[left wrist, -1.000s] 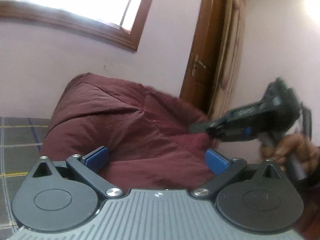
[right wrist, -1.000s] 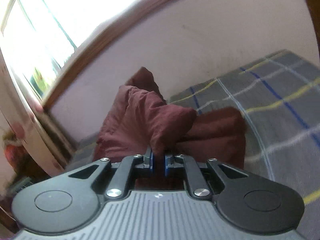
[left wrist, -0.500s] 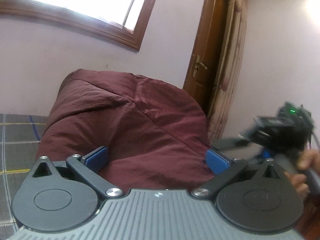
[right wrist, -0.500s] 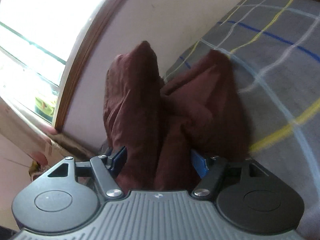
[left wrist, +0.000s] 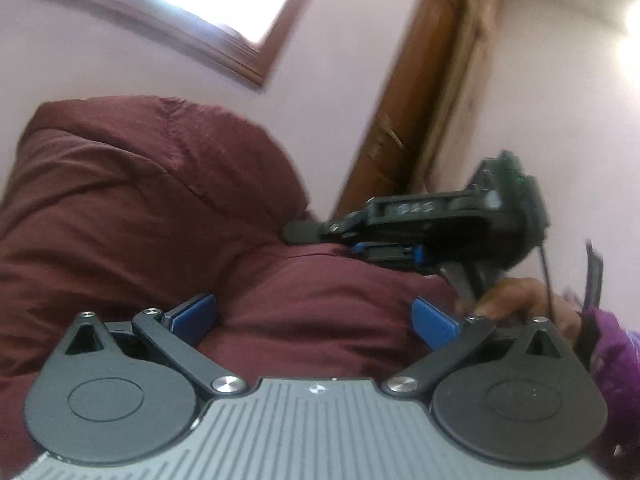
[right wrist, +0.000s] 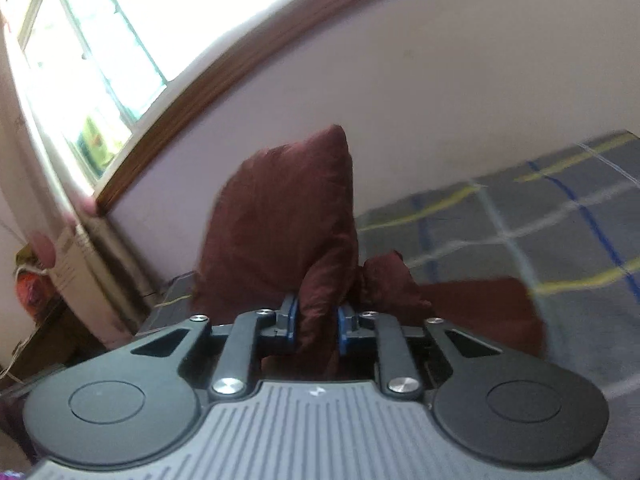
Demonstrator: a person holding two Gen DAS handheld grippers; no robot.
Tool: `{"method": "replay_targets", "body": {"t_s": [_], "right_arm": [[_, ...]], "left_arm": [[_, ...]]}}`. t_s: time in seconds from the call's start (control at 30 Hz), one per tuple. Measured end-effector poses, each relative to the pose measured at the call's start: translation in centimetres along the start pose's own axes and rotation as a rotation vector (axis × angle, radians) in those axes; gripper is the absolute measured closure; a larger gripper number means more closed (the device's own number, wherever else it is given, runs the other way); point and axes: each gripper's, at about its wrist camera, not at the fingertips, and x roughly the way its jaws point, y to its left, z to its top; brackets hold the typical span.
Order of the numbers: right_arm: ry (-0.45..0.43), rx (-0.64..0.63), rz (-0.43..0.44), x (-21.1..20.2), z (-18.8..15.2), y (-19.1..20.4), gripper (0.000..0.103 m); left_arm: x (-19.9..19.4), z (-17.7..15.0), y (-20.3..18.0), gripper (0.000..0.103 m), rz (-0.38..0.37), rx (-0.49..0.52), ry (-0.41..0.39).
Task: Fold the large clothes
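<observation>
A large maroon garment (left wrist: 160, 208) is bunched up high in front of my left gripper (left wrist: 314, 316), which is open wide; the cloth bulges between its blue pads (left wrist: 196, 314) without being pinched. My right gripper (right wrist: 317, 322) is closing, and its blue pads press on a narrow fold of the same garment (right wrist: 280, 216), which stands up in a peak. In the left wrist view the right gripper (left wrist: 308, 236) reaches in from the right onto the cloth, held by a hand (left wrist: 520, 300).
The garment's lower part trails onto a grey bed cover (right wrist: 520, 232) with yellow, blue and white stripes. A bright window (right wrist: 100, 60) sits in the pale wall behind. A brown wooden door (left wrist: 408, 120) stands at the right. A purple sleeve (left wrist: 616, 356) shows at the edge.
My right gripper opened around the cloth, drew away, then came back and closed on a fold. The left view has tilted and moved closer to the garment.
</observation>
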Motion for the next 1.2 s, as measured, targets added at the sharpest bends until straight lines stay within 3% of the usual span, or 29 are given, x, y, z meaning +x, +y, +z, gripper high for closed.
{"method": "replay_targets", "body": {"t_s": [0.17,0.27,0.3,0.33,0.37,0.4,0.43,0.5,0.53,0.6,0.63,0.77,0.97,1.0,1.07,1.1,1.13,1.2], "right_arm": [[-0.041,0.136,0.011,-3.2,-4.1,-4.9,0.086],[-0.051,0.205,0.037,-4.0,-3.5,-5.3,0.081],[-0.048,0.202,0.025,-3.7,-2.7,-5.0,0.074],[-0.036,0.198,0.030,-3.4,-1.9,-4.8,0.054],[-0.020,0.207,0.046,-2.7,-1.0,-4.7,0.040],[-0.002,0.235,0.065,-1.8,-0.1,-4.6,0.019],[0.022,0.269,0.086,-0.8,0.5,-4.7,0.013],[0.048,0.284,0.080,1.0,1.7,-4.3,0.013],[0.053,0.261,0.074,1.7,2.3,-3.7,0.026],[0.058,0.178,0.082,3.0,3.4,-2.3,0.070],[0.051,0.139,0.065,3.4,3.8,-1.4,0.076],[-0.032,-0.041,0.068,2.0,3.2,1.1,0.084],[-0.134,0.104,0.070,-3.7,-0.2,-2.4,0.082],[-0.145,0.125,0.054,-4.9,-0.5,-2.6,0.078],[-0.152,0.165,-0.010,-6.6,-1.1,-3.1,0.049],[-0.129,0.199,-0.010,-6.7,-1.2,-3.5,0.017],[-0.086,0.243,0.008,-6.3,-1.2,-4.0,0.009],[-0.050,0.293,0.058,-5.5,-1.3,-4.4,0.009]], "left_arm": [[1.0,-1.6,-1.7,0.001,-0.043,0.075,0.043],[1.1,-1.7,-1.5,0.001,-0.048,0.072,0.049],[1.2,-1.6,-1.4,0.001,-0.050,0.066,0.052],[1.2,-1.6,-1.4,0.001,-0.055,0.060,0.056],[1.2,-1.6,-1.5,0.001,-0.058,0.061,0.060],[1.2,-1.8,-1.6,0.001,-0.056,0.068,0.062],[1.2,-1.8,-1.7,0.001,-0.053,0.073,0.063],[1.3,-1.7,-1.8,0.001,-0.053,0.071,0.061],[1.2,-1.7,-1.8,0.001,-0.053,0.069,0.059],[1.4,-1.1,-1.5,0.001,-0.052,0.066,0.063],[1.4,-1.0,-1.5,0.001,-0.053,0.064,0.062],[1.5,-0.8,-1.3,0.001,-0.090,0.033,0.066],[2.0,-1.9,-2.5,0.001,-0.115,0.103,0.089],[2.0,-1.9,-2.3,0.001,-0.116,0.095,0.086],[2.0,-1.7,-1.9,0.001,-0.126,0.072,0.083],[2.0,-1.7,-1.8,0.001,-0.128,0.065,0.082],[2.0,-1.7,-1.8,0.001,-0.127,0.065,0.082],[2.0,-1.9,-2.0,0.001,-0.123,0.072,0.080]]}}
